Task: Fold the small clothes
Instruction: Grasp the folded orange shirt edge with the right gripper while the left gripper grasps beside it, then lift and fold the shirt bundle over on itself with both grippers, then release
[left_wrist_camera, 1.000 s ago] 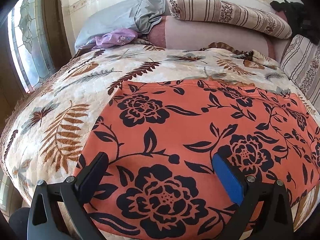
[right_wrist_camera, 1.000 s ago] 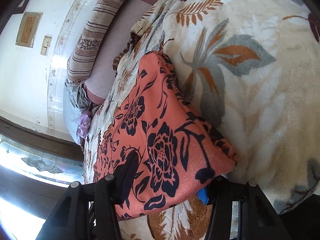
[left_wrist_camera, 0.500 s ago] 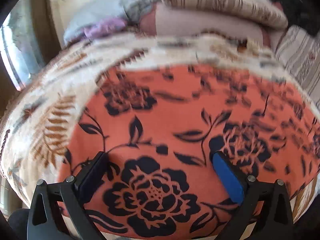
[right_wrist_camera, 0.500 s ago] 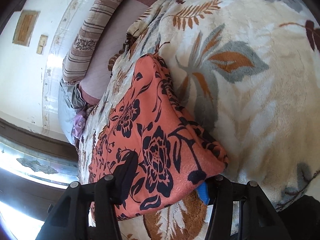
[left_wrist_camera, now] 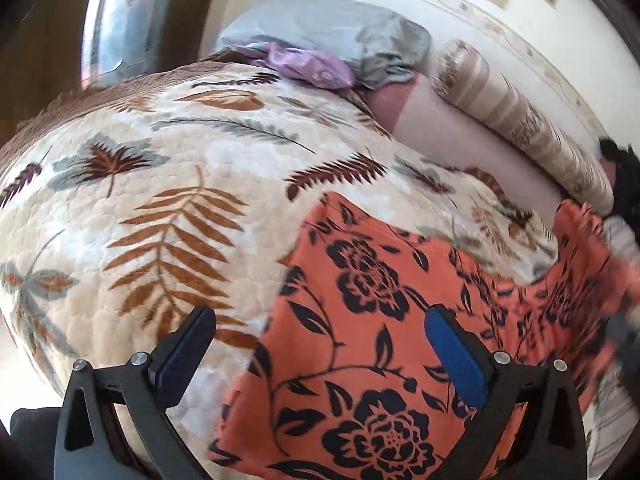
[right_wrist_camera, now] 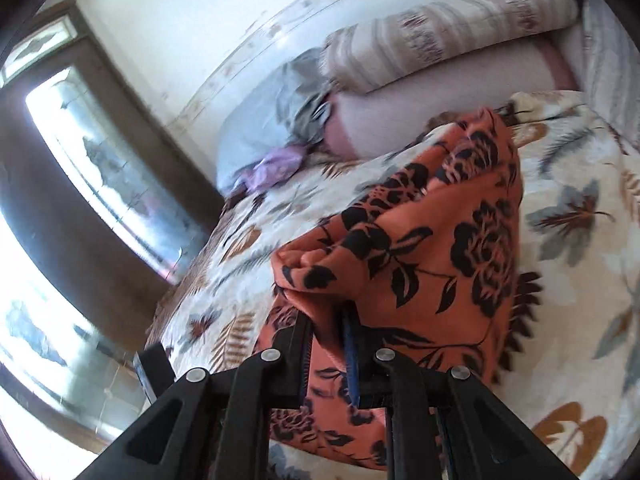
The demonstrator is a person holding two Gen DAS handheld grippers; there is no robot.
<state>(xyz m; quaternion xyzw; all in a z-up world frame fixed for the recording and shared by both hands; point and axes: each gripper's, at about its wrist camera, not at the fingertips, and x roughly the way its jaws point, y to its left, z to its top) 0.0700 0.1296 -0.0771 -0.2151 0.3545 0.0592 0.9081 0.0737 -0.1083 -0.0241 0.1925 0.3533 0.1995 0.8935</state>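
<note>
An orange garment with black flowers lies on the leaf-patterned bed cover. My left gripper stands open just above the garment's left edge, nothing between its pads. In the right wrist view my right gripper is closing its jaws on a bunched corner of the orange garment, with cloth pinched between the pads and lifted off the bed cover. That raised part shows blurred at the right of the left wrist view.
Striped pillows and a pink bolster lie along the wall at the head of the bed. A grey cloth and a purple cloth sit beside them. A window is left of the bed.
My right gripper has shut on the garment's corner, rolled and lifted it up over the rest. My left gripper has rolled and shifted to the garment's left edge, still open.
</note>
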